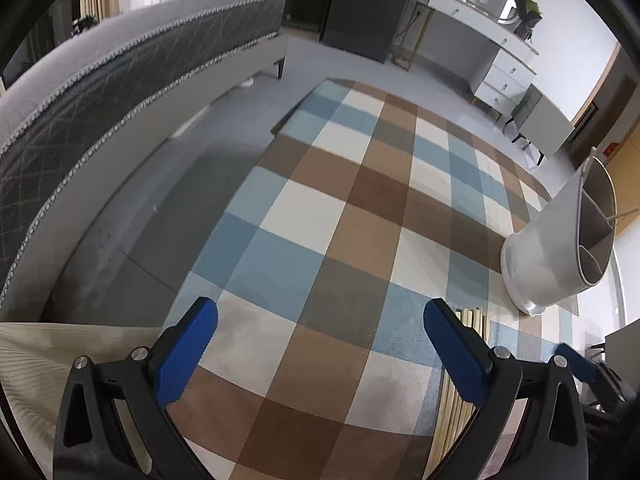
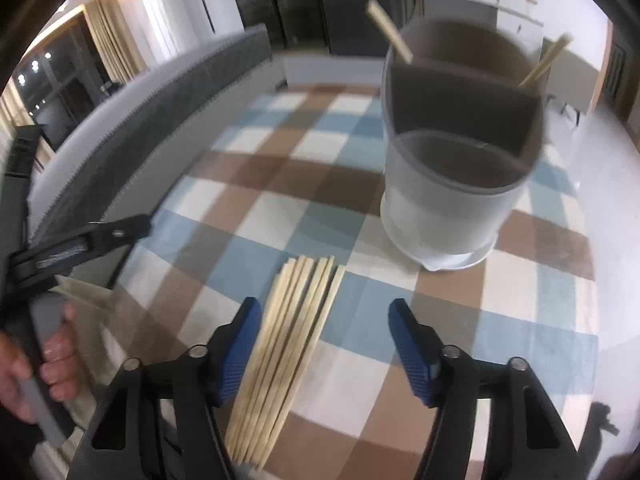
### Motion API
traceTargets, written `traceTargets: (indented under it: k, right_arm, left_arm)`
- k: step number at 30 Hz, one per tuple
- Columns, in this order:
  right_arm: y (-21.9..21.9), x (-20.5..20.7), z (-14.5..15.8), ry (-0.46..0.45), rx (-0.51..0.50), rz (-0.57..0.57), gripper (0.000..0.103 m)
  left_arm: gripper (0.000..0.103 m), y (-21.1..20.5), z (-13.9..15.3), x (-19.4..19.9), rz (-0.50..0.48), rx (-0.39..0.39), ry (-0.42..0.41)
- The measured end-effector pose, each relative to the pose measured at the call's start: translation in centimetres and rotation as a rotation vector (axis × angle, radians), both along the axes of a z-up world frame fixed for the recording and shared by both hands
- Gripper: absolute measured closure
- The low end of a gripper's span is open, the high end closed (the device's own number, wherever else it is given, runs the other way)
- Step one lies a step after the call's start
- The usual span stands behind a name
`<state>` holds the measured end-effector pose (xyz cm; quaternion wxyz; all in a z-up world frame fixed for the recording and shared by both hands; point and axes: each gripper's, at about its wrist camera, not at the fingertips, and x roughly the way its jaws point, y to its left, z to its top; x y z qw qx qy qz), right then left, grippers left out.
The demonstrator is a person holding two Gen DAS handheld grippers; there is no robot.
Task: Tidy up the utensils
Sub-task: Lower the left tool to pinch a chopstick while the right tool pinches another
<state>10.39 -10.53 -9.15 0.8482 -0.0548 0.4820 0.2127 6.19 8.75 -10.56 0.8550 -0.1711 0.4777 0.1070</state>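
Right gripper [image 2: 320,340] open, empty, over the chopsticks [image 2: 288,344] at its 7 o'clock on the tabletop [image 2: 360,320]. Left gripper [image 1: 320,344] open, idle. Utensil holder [image 2: 456,152] at 1 o'clock holds two sticks; most of the bundle is left.

Both wrist cams look down along their tongs, close over the checkered counter [image 1: 320,220], sharing the holder [image 2: 460,160].

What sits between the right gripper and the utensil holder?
In the right wrist view, the chopstick bundle runs from the right gripper toward the utensil holder; beyond its tips, bare checked tablecloth.
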Motion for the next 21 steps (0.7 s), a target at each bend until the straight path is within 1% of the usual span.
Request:
traceTargets:
  k: [1,2,3,4,7,10,15,19,21]
  right_arm:
    - [0.4,0.8,-0.6,0.034,-0.019,0.001,0.052]
    - [0.9,1.7,-1.3,0.075,-0.036,0.012,0.070]
    - [1.2,2.2,-1.9,0.102,-0.049,0.023,0.079]
    - [1.7,2.8,-2.5,0.120,-0.081,0.034,0.083]
    - [2.6,4.0,-3.5,0.128,-0.162,0.039,0.081]
    - [2.7,5.0,-4.1,0.157,-0.174,0.031,0.081]
    - [3.5,6.0,-5.0,0.192,-0.246,0.019,0.081]
    - [4.5,5.7,-5.0,0.169,-0.295,0.038,0.084]
    - [4.9,5.6,-4.9,0.168,-0.298,0.043,0.090]
  left_arm:
    - [0.003,0.0,0.0,0.0,0.003,0.001,0.010]
    - [0.003,0.1,-0.1,0.2,0.005,-0.001,0.016]
    - [0.003,0.3,-0.1,0.2,0.009,-0.014,0.023]
    - [0.003,0.5,-0.2,0.3,0.014,-0.022,0.031]
    - [0.003,1.2,-0.4,0.3,0.031,-0.054,0.044]
    - [0.003,1.6,-0.6,0.4,0.041,-0.081,0.062]
    - [0.003,2.1,-0.8,0.6,0.052,-0.106,0.079]
    - [0.003,2.4,-1.0,0.7,0.054,-0.118,0.094]
    - [0.003,2.6,-1.1,0.7,0.060,-0.126,0.102]
